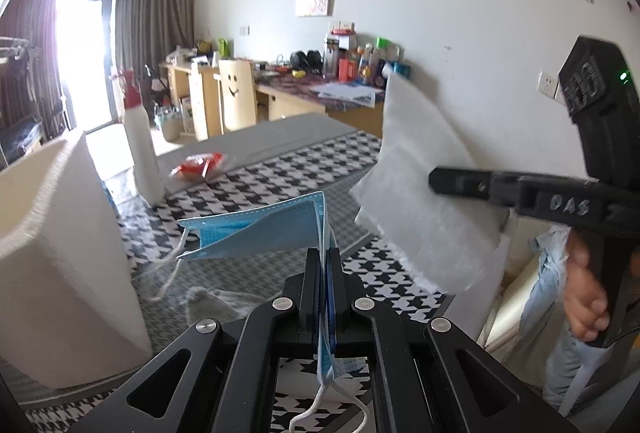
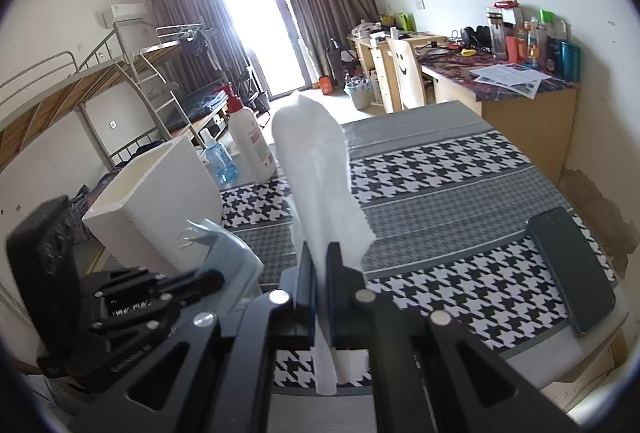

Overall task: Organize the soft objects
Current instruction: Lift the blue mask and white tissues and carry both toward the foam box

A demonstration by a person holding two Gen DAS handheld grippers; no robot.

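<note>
Both grippers (image 1: 323, 253) (image 2: 319, 253) clamped, raised.

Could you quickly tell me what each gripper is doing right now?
Left gripper: shut on the blue face mask.
Right gripper: shut on the white cloth.

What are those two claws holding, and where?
Left gripper pinches a blue face mask at its edge; right gripper clamps a white tissue near its bottom.

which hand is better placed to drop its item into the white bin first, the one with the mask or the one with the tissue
Probably left. The left gripper, shut on the blue mask, has the white bin right beside it. The right gripper, shut on the white tissue, sits farther over, with the left one between it and the bin.
</note>
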